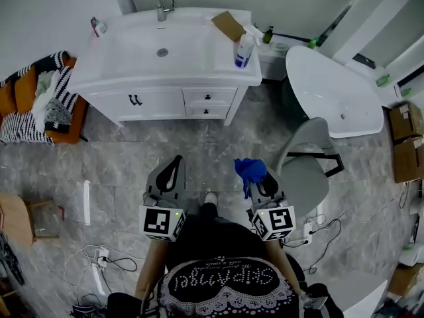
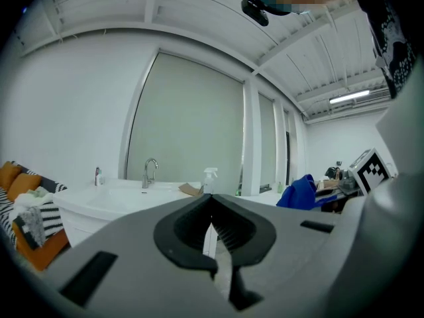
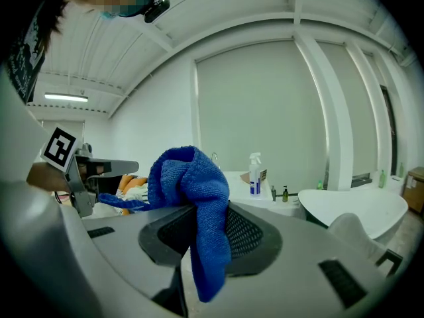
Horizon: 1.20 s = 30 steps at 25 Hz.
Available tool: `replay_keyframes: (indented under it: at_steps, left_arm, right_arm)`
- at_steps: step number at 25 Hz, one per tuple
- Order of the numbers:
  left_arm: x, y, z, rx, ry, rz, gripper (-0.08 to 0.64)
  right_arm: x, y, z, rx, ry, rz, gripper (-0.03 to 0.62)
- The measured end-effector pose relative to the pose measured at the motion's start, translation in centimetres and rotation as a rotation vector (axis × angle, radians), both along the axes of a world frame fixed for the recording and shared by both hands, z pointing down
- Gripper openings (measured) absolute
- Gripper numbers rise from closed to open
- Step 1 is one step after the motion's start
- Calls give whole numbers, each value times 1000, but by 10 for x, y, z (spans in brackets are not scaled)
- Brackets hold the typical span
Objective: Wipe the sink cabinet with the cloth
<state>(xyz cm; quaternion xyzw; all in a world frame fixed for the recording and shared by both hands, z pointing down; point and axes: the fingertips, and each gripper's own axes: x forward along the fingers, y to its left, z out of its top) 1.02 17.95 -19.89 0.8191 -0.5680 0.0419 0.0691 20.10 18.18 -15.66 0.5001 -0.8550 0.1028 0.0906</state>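
Note:
The white sink cabinet (image 1: 165, 101) stands at the far side of the grey floor, with a basin and a faucet (image 1: 163, 4) on top; it also shows in the left gripper view as the sink cabinet (image 2: 99, 207). A blue cloth (image 1: 250, 171) is clamped in my right gripper (image 1: 258, 177), bunched above the jaws and hanging down between them (image 3: 199, 217). My left gripper (image 1: 173, 167) is shut with nothing in it, jaws closed tip to tip (image 2: 212, 207). Both grippers are held close to the person's body, well short of the cabinet.
A spray bottle (image 1: 243, 50) and a brown cardboard piece (image 1: 228, 25) sit on the countertop's right end. A white bathtub (image 1: 334, 88) and a grey chair (image 1: 305, 164) are to the right. An orange seat with striped fabric (image 1: 40, 98) is at left. Cables (image 1: 99, 260) lie on the floor.

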Motion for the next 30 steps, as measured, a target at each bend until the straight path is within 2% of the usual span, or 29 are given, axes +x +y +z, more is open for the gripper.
replay_keyframes:
  at_steps: [6, 15, 21, 30]
  left_arm:
    - [-1, -12, 3, -13, -6, -11, 3]
    - [-20, -49, 14, -57, 1, 5, 3]
    - [-35, -91, 7, -55, -4, 66, 3]
    - [-52, -128, 4, -45, -17, 154, 3]
  right_arm:
    - [1, -11, 6, -21, -11, -4, 115]
    - [-19, -44, 11, -50, -7, 12, 115]
    - [-44, -80, 2, -36, 6, 48, 115]
    - [-75, -119, -3, -17, 17, 110, 115]
